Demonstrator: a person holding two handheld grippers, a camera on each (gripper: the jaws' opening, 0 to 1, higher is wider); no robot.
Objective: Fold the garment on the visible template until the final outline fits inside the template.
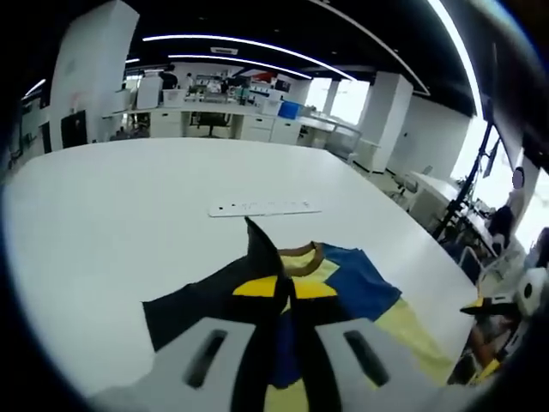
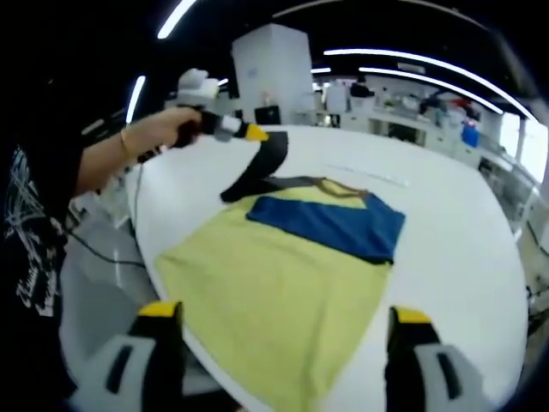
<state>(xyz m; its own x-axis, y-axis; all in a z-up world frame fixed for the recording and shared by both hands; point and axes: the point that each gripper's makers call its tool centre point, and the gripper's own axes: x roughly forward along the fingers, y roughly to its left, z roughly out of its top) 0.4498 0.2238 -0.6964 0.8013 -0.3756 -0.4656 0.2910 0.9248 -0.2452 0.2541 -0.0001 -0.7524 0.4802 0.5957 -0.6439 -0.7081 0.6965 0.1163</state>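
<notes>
A yellow garment (image 2: 283, 283) with a blue panel (image 2: 330, 225), a brown collar and black sleeves lies flat on the white table (image 2: 455, 249). Its hem reaches the near table edge. My left gripper (image 2: 257, 135), held by a hand, is shut on a black sleeve (image 2: 257, 172) and holds it up off the table. In the left gripper view that black sleeve (image 1: 262, 257) runs up between the closed left gripper (image 1: 287, 330), with the garment (image 1: 360, 287) behind. My right gripper (image 2: 283, 322) stands open over the hem, holding nothing. A white strip (image 1: 264, 208) lies beyond the collar.
The table (image 1: 129, 215) is broad and bare beyond the strip (image 2: 369, 176). A person's arm and dark shirt (image 2: 43, 232) stand at the table's near left edge. Desks, pillars and windows fill the room behind.
</notes>
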